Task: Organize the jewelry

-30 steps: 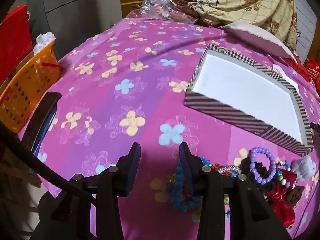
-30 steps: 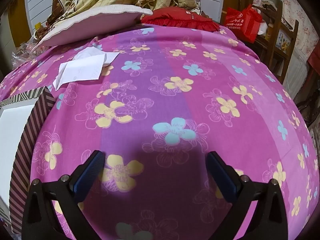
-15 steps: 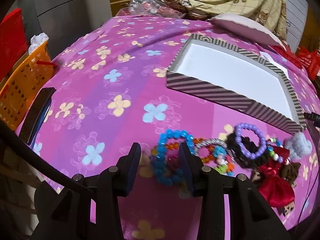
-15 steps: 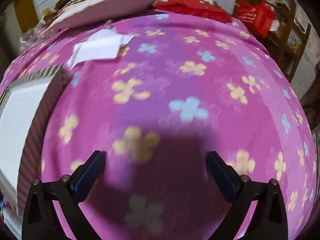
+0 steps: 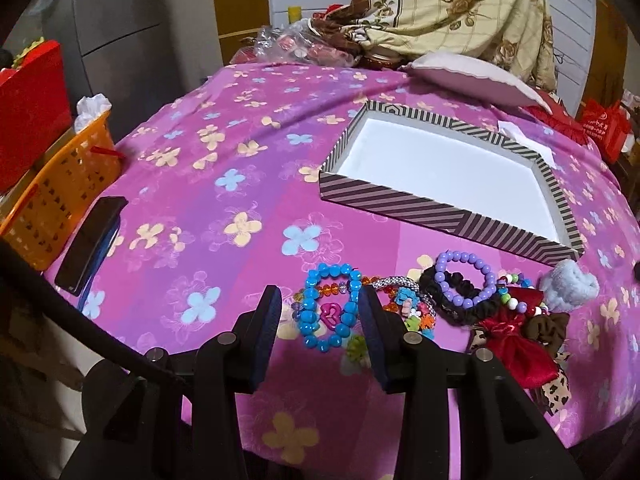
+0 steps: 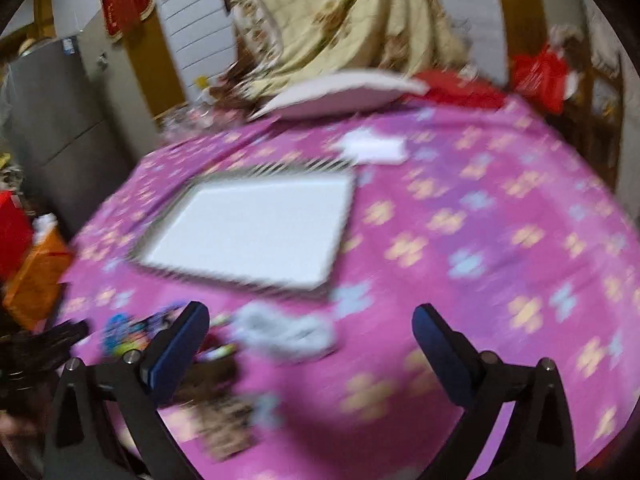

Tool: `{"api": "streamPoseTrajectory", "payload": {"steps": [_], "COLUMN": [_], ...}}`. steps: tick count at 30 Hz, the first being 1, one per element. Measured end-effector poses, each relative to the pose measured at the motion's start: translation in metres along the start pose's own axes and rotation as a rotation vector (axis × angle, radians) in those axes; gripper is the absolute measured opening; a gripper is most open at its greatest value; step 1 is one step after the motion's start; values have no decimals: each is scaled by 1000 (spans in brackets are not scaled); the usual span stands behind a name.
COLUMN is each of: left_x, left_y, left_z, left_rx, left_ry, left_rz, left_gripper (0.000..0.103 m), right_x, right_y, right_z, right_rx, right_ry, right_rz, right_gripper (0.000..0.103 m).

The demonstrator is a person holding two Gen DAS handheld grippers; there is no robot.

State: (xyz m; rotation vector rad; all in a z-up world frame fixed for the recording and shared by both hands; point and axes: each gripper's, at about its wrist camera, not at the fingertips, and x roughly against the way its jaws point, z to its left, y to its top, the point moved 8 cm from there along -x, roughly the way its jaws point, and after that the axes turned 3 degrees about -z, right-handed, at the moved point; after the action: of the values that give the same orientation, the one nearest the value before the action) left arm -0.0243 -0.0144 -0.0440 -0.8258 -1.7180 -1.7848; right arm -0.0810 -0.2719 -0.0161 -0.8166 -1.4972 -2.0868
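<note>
A pile of jewelry lies on the pink flowered cloth near the front edge: a blue bead bracelet (image 5: 326, 306), a purple bead bracelet (image 5: 464, 280) on a black scrunchie, a red bow (image 5: 516, 344) and a grey fluffy scrunchie (image 5: 570, 284). Behind it stands a striped box (image 5: 400, 200) with a white, bare floor. My left gripper (image 5: 320, 302) is open above the blue bracelet, holding nothing. My right gripper (image 6: 310, 320) is wide open and empty. Its view is blurred and shows the box (image 6: 160, 264) and the grey scrunchie (image 6: 280, 330).
An orange basket (image 5: 56, 196) and a dark phone (image 5: 90, 244) sit at the left edge of the table. A pink cushion (image 5: 468, 80), white paper (image 5: 524, 138) and a beige blanket (image 5: 460, 4) lie at the back. Red bags (image 5: 604, 128) stand at the right.
Both grippers have pulled back and risen. The left view now shows the whole jewelry pile and box. The right gripper has swung left, bringing the box and pile into view.
</note>
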Motion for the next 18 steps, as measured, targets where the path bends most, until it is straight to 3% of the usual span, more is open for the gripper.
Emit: {"api": "streamPoseTrajectory", "payload": {"steps": [3,9,18], "left_x": [5,10,12], "left_y": [-3,-7,-11], "left_z": [1,5,4], "left_rx": [7,25,26], "left_ry": [2,18,24], "left_rz": [-6,-18,-11], "left_gripper": [41,41,41], "right_x": [-2,3,6], "right_y": [-10,-26,-37], "right_z": [20,60,81], "right_rx": [48,135,200], "right_ry": [-61,-46,-68], "right_rz": [0,10,8], "right_gripper": [103,103,103]}}
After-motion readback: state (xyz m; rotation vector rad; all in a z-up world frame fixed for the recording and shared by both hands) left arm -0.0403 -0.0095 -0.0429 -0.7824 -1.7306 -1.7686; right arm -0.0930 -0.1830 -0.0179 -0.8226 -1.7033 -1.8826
